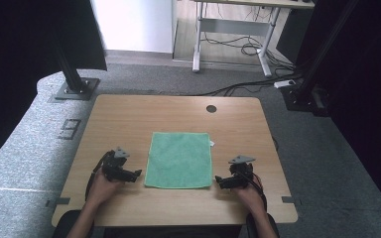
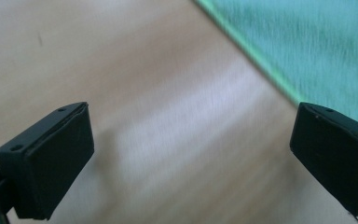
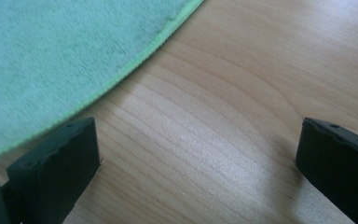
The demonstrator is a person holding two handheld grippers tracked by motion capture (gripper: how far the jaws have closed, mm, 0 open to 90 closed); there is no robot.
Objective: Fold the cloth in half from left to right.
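Overhead, we note the flat green microfibre cloth (image 1: pixel 179 159) between left gripper (image 1: pixel 137 173) and right gripper (image 1: pixel 219 180); closer views confirm both jaws wide, empty, above the light wooden table (image 3: pixel 223 93).

both forearms are coming in from the bottom of the high view, each hand wrapping a gripper from behind. the left gripper (image 1: pixel 138 173) is pointing inward to the right, its jaws standing wide apart with nothing between them. the right gripper (image 1: pixel 218 181) is pointing inward to the left, its jaws likewise spread wide and gripping nothing
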